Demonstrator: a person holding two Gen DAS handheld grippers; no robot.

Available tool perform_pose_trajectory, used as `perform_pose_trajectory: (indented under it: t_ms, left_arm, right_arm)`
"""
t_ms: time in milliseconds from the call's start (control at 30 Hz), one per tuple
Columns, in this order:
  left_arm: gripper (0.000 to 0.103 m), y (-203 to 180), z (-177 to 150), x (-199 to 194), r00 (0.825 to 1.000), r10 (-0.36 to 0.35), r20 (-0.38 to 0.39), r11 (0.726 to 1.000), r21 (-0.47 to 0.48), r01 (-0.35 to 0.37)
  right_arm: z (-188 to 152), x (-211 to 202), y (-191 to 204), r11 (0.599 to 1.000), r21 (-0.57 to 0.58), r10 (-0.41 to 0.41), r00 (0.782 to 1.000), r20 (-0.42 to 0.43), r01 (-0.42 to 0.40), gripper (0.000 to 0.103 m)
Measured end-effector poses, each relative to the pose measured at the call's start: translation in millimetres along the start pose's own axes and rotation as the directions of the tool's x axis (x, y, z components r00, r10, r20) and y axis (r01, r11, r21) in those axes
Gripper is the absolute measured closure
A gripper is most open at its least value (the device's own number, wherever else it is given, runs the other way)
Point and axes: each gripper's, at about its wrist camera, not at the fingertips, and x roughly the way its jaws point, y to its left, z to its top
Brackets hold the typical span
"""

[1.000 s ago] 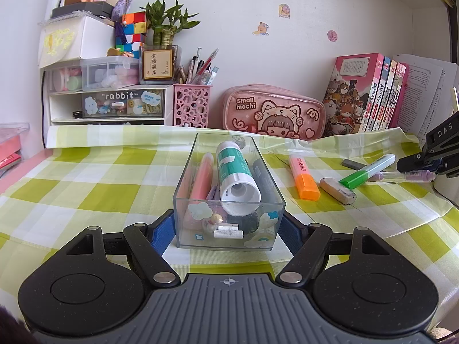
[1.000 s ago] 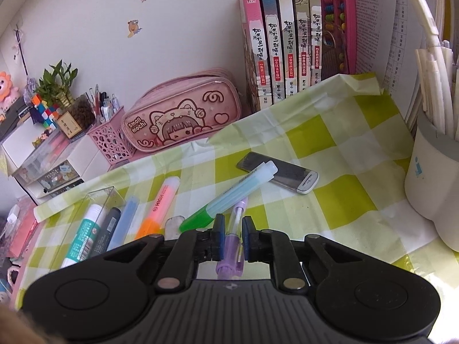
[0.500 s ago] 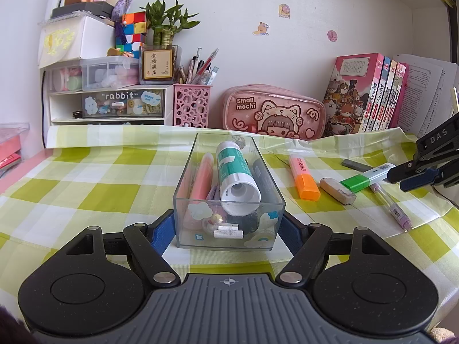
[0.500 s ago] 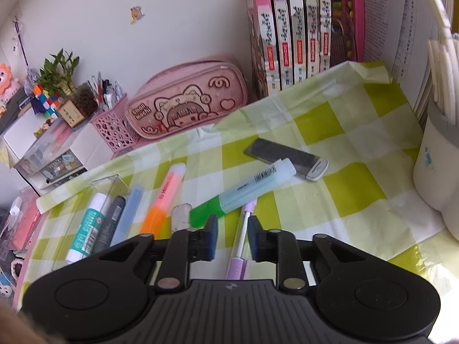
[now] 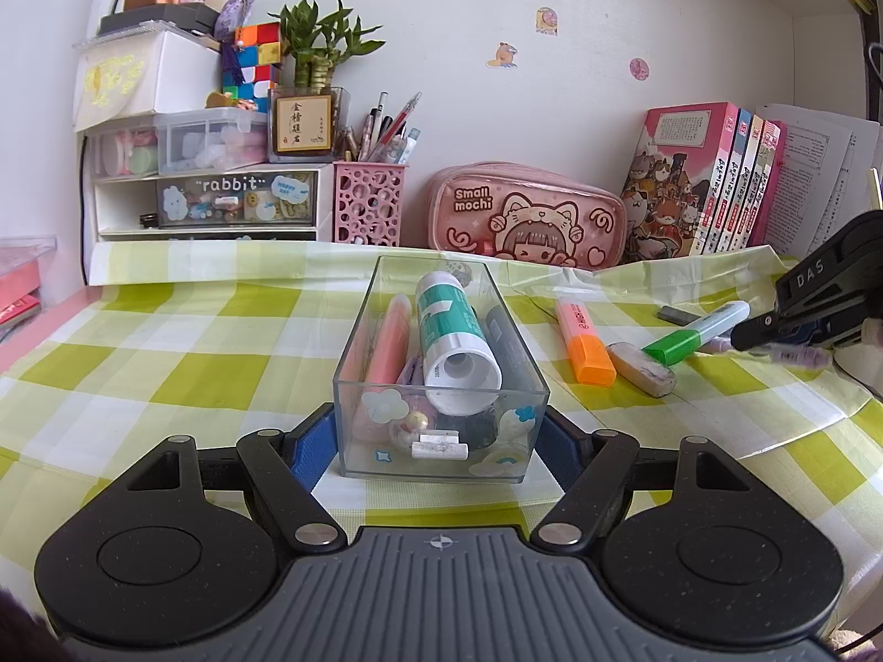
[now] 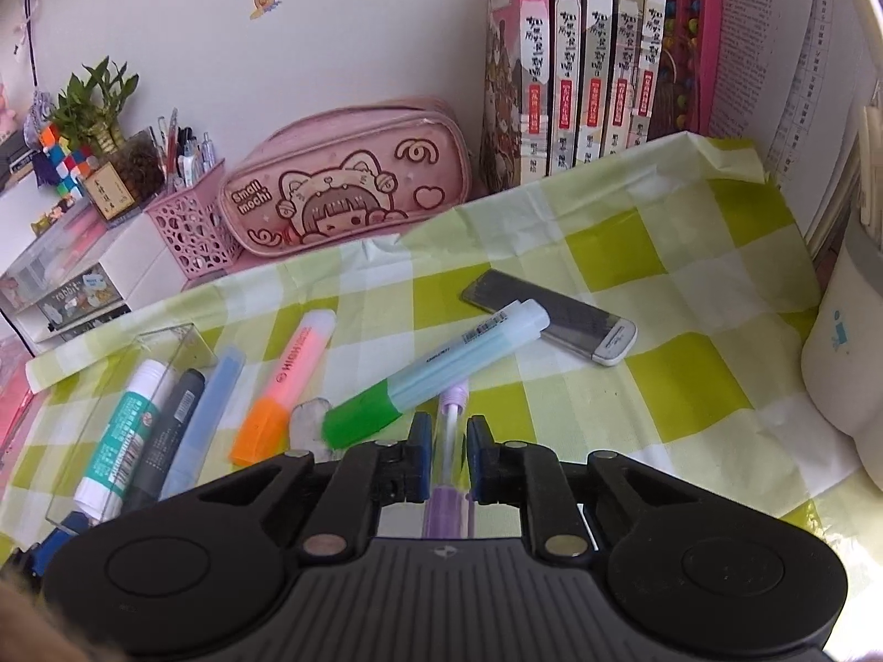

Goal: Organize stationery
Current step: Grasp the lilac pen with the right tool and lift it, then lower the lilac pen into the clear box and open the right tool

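My left gripper (image 5: 439,441) is shut on the near end of a clear box (image 5: 353,364), one blue pad on each side wall. Inside the box lie a green-and-white glue stick (image 5: 452,331), a pink marker and a dark pen. My right gripper (image 6: 448,436) is closing on a purple pen (image 6: 453,391), its pads against the pen's sides low over the cloth. In the left wrist view the same gripper (image 5: 772,325) is at the far right with the pen (image 5: 800,356) blurred under it. A green highlighter (image 6: 441,364), an orange highlighter (image 6: 287,380) and an eraser (image 5: 643,368) lie on the checked cloth.
A flat black-and-silver device (image 6: 552,314) lies behind the green highlighter. A pink pencil case (image 5: 524,220), a row of books (image 6: 579,66) and a pink pen holder (image 5: 367,204) line the back wall. A white cup (image 6: 844,353) stands at the right. Drawers (image 5: 221,198) stand at the back left.
The right gripper let the purple pen drop onto the cloth, widened, then closed round it again a little lower. The left gripper and the box have not moved.
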Motion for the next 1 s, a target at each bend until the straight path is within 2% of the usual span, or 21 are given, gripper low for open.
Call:
perform_pose_trajectory:
  t_ms: [467,1000]
  left_arm:
    - [0.029,0,0,0,1.0,0.0,0.0,1.0,0.0,0.0]
    - [0.029,0,0,0,1.0,-0.001,0.0,1.0,0.001,0.001]
  right_arm:
    - [19,-37,29,0.987,0.022,0.156,0.984,0.088,-0.159,0.086]
    - [19,-28,66,0.964,0.026,0.262,0.964,0.049,-0.264,0.086]
